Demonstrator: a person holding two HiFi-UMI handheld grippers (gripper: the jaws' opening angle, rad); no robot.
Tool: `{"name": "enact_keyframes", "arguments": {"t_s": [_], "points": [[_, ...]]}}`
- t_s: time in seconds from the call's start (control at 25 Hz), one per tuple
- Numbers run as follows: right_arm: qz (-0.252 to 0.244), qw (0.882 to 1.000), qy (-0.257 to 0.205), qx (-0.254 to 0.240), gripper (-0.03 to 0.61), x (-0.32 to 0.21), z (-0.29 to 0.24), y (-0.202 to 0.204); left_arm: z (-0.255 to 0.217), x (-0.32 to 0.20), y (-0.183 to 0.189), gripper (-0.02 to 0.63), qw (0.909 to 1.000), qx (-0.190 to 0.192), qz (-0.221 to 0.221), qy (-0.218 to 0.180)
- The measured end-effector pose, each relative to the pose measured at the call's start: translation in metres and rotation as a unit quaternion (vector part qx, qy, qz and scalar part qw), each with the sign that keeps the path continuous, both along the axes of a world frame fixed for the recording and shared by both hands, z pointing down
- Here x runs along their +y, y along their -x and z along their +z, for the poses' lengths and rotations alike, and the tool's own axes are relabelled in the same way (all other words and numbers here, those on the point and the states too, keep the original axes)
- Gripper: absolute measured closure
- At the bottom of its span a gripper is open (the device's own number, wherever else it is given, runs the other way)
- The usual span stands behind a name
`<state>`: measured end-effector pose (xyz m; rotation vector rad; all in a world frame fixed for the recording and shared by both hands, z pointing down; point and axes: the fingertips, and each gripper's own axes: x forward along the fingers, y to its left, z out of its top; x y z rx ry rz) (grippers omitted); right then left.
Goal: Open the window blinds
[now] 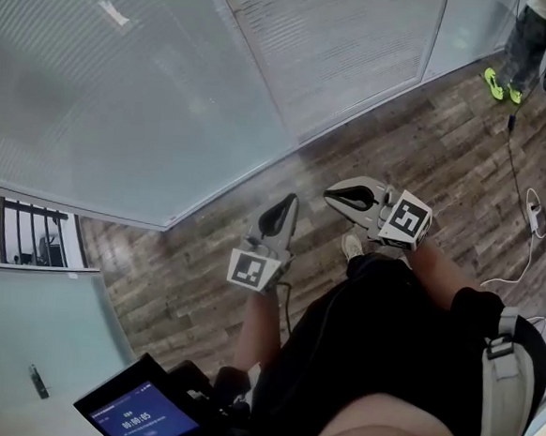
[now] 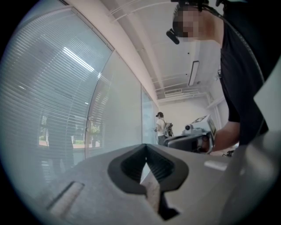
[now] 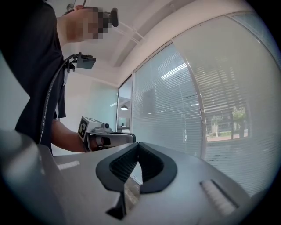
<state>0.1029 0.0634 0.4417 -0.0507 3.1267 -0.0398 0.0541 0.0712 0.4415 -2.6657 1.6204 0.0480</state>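
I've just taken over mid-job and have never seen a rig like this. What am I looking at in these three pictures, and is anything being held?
There is no robot arm. A person carries a handheld claw in each hand. The head view comes from a camera on the person's head and looks steeply down. It shows the left claw and the right claw, each with a marker cube, above the wooden floor. The other two pictures come from cameras riding on the claws, each looking along its own jaws. Both claws are shut and hold nothing. The window blinds hang lowered, and neither claw touches them. A white power adapter with its cable lies on the floor.
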Motion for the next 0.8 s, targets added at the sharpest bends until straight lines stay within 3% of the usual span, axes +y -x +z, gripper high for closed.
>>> {"name": "enact_keyframes", "arguments": {"t_s": [0.36, 0.52, 0.8], "points": [[-0.006, 1.000, 0.009, -0.022, 0.574, -0.047, -0.003, -0.011, -0.012, -0.040, -0.016, 0.614, 0.9995, -0.031, -0.005, -0.008], [-0.012, 1.000, 0.001, -0.021, 0.574, -0.063, -0.003, -0.013, -0.008, -0.053, -0.013, 0.614, 0.9992, -0.031, -0.023, 0.004], [-0.026, 0.998, 0.027, -0.052, 0.574, -0.098, -0.009, -0.003, -0.022, -0.078, 0.003, 0.614, 0.9987, -0.020, -0.048, 0.002]]}}
